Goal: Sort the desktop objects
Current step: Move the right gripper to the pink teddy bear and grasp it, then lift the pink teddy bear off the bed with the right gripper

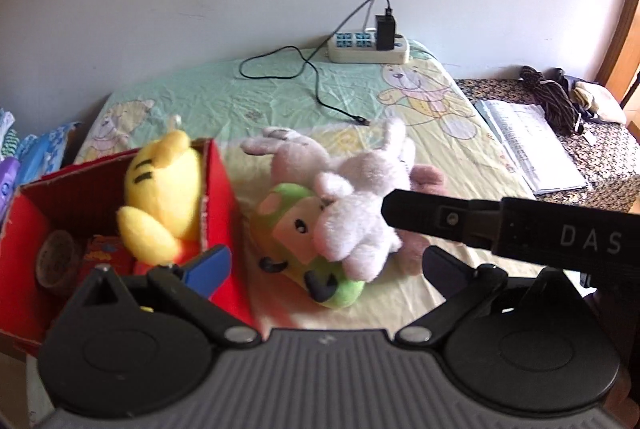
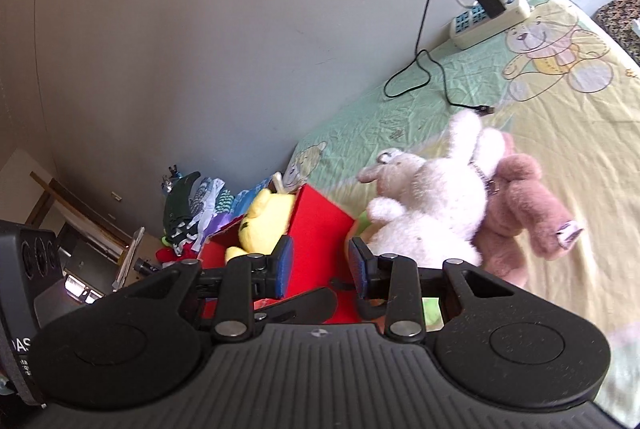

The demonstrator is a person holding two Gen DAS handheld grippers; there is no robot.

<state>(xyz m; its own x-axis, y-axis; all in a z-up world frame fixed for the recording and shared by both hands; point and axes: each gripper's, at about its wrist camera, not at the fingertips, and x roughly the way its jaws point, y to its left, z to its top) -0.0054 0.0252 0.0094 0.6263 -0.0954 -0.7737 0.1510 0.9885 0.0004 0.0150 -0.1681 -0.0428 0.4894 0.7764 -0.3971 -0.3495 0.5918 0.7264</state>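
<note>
Left tongs (image 1: 322,265): released, spread wide, nothing between the blue pads, low in front of the plush pile. Right tongs (image 2: 320,265): also released, parted less widely, empty, near the corner of the red box (image 1: 218,197).

Lying on the desk, on its bear-print sheet (image 1: 280,97), just beside the box: a white rabbit (image 1: 360,205) sprawled over a green plush (image 1: 304,229), with a pink bear (image 2: 520,213) pressed against its far side. Already inside the box: a yellow plush (image 1: 164,189), leaning on the wall nearest the pile.

Probably very light, soft and squashy throughout; no risk of breakage, little risk of slipping on fur. Likely to collapse under the pads, so needs a deep bite rather than a fingertip nip. Best taken across the rabbit's torso, where the stuffing looks thickest. Limbs and ears would dangle and swing. Worth noting: looks linked to the pink bear by a small clasp at the shoulder, though hard to be sure at this size, so may drag the bear along. May also catch on the green plush underneath. Calls for a straight lift clear of the box wall before any move across.
</note>
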